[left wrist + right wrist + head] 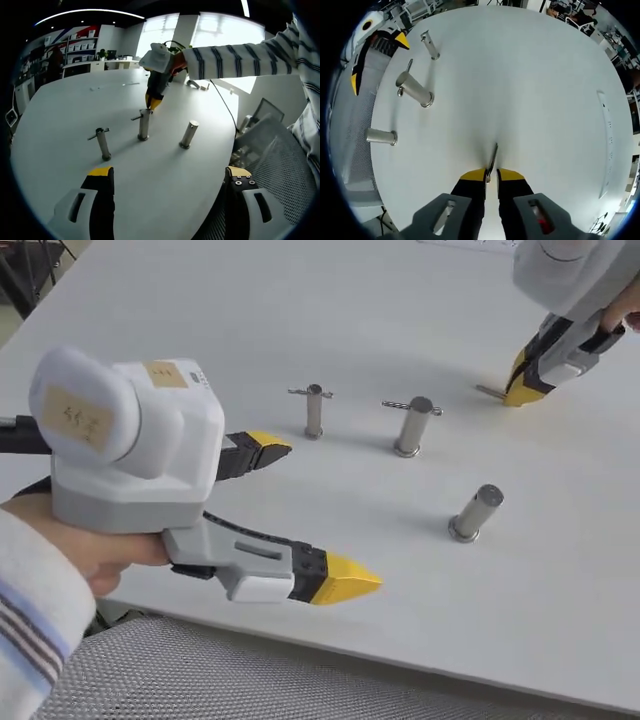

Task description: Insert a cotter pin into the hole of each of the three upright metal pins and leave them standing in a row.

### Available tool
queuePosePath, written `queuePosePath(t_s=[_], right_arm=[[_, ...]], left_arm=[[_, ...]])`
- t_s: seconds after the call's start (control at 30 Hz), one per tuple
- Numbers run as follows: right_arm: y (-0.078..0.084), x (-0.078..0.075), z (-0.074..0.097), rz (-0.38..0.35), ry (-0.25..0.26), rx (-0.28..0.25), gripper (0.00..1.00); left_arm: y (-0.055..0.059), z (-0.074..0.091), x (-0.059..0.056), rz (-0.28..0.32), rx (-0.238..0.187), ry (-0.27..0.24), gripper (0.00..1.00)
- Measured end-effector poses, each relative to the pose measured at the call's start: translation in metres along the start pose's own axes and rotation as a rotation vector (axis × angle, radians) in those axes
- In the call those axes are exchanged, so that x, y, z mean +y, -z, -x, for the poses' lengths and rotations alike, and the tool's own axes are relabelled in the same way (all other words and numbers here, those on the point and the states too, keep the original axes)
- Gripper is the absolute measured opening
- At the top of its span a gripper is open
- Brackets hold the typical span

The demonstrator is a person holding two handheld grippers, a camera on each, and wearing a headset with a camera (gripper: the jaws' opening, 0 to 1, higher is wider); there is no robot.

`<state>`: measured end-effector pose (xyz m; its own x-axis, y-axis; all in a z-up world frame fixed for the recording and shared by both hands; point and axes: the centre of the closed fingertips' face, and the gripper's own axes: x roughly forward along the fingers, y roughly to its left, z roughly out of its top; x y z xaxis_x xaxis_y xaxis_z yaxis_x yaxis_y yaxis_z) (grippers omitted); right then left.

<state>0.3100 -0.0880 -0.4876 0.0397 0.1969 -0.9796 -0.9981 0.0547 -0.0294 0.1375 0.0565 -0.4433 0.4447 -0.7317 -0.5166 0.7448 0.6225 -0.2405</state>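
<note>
Three upright metal pins standing on the white table (300, 300), centre of the head view.
- Carrying a cotter pin through the top hole: left pin (314, 411) and middle pin (410, 427).
- Waiting bare: third pin (475, 512), lower right of those two.

Right gripper (517, 392), upper right of the head view: pinching almost shut on the loose cotter pin (492, 159) at table level, well apart from the third pin.

Left gripper (312, 513), lower left: gaping wide, holding nothing.

Handling advice, as judgement:
- lifting the cotter pin cleanly, keeping most of its length free ahead of the jaws;
- carrying it across to the third pin, lining the free end up level with the cross hole;
- steadying that pin low down with the left gripper, guarding against toppling;
- pushing through gently, then nudging into line with the other two.

Writing: two tan stickers (85, 418) on the left gripper's housing, bearing faint marks, too blurred for reading.
</note>
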Motion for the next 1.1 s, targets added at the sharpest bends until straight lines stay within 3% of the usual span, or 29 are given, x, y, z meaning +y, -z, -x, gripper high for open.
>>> queuePosePath(t_s=[0.23, 0.7, 1.0, 1.1], right_arm=[[0.002, -0.013, -0.002, 0.029, 0.018, -0.038, 0.00], [0.002, -0.020, -0.008, -0.021, 0.040, -0.073, 0.00], [0.000, -0.018, -0.005, -0.040, 0.048, -0.076, 0.00], [-0.009, -0.008, 0.008, -0.043, 0.076, -0.133, 0.00]], left_arm=[[0.004, -0.002, -0.002, -0.002, 0.024, 0.008, 0.90], [0.005, 0.000, -0.005, -0.015, 0.036, -0.003, 0.88], [0.001, 0.001, -0.011, -0.031, 0.021, 0.002, 0.82], [-0.001, 0.002, -0.011, -0.034, 0.019, -0.001, 0.82]])
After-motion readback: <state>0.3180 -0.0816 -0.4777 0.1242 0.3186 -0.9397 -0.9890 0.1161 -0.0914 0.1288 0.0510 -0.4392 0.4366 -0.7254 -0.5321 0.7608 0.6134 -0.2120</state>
